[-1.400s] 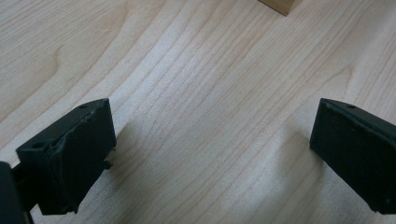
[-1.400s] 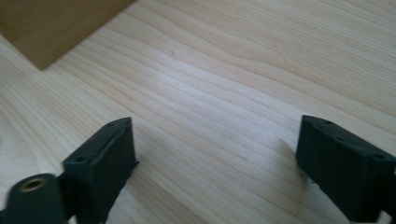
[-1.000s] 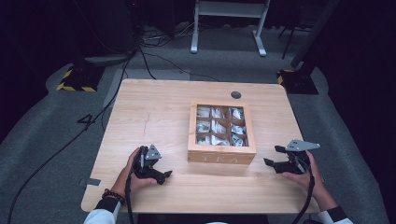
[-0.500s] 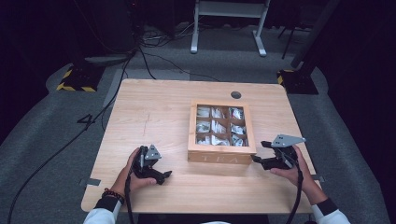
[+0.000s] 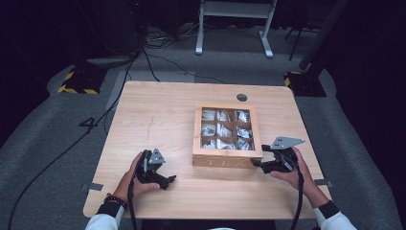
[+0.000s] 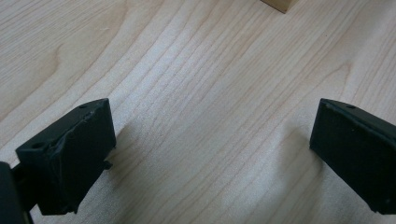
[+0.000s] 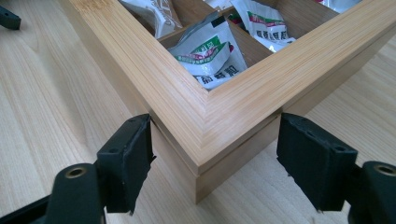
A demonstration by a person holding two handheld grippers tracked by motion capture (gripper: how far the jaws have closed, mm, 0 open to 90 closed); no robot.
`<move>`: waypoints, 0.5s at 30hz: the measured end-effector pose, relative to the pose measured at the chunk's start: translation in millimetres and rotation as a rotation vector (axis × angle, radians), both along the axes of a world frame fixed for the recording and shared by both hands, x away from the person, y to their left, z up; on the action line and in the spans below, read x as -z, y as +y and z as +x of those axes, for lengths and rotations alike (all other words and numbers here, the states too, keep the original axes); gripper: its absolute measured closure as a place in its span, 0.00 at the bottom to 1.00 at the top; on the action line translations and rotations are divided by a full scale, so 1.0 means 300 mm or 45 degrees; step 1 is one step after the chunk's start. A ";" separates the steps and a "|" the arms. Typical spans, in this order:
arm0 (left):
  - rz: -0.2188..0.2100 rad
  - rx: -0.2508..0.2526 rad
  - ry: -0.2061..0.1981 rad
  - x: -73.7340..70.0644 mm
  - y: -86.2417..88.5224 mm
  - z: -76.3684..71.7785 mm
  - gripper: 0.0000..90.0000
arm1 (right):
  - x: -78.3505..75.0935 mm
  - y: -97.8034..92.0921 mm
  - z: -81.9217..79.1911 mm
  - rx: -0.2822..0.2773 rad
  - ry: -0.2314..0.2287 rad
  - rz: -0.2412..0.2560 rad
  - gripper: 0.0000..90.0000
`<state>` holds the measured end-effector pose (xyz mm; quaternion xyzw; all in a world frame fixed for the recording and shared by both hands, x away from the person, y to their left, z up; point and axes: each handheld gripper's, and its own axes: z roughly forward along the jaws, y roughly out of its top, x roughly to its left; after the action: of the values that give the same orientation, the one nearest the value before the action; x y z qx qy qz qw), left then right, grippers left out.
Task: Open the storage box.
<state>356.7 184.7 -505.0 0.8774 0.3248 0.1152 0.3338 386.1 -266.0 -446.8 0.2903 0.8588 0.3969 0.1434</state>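
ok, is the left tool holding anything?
No, the left tool is open, with just bare wooden table between its jaws in the left gripper view.

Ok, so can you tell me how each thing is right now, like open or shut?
Tea box: lid shut, glass top, standing flat on the table.
Tea packets: lying inside the box compartments.
Right tongs: open, straddling the box's near corner, left jaw touching it.
Left tongs: open, holding nothing, low above the table.
Table: bare wood around the box.
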 end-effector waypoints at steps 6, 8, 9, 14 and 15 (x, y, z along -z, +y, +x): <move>0.000 0.000 -0.001 0.000 0.000 0.000 0.01 | -0.001 -0.001 0.006 0.008 0.016 0.033 0.30; 0.000 0.000 0.000 0.000 0.000 0.000 0.01 | -0.003 0.001 0.006 0.013 0.014 0.029 0.30; 0.001 -0.001 0.000 0.000 0.000 0.000 0.01 | -0.005 0.003 0.006 0.015 0.016 0.026 0.30; 0.001 -0.008 0.002 -0.001 -0.001 0.000 0.01 | -0.009 0.002 0.009 0.012 0.025 0.038 0.30; 0.001 -0.008 0.002 -0.001 -0.002 0.001 0.01 | -0.011 0.001 0.009 0.013 0.025 0.042 0.30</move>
<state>357.1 184.2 -504.8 0.8765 0.3278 0.1158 0.3331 388.9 -265.5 -443.5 0.3008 0.8521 0.4073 0.1320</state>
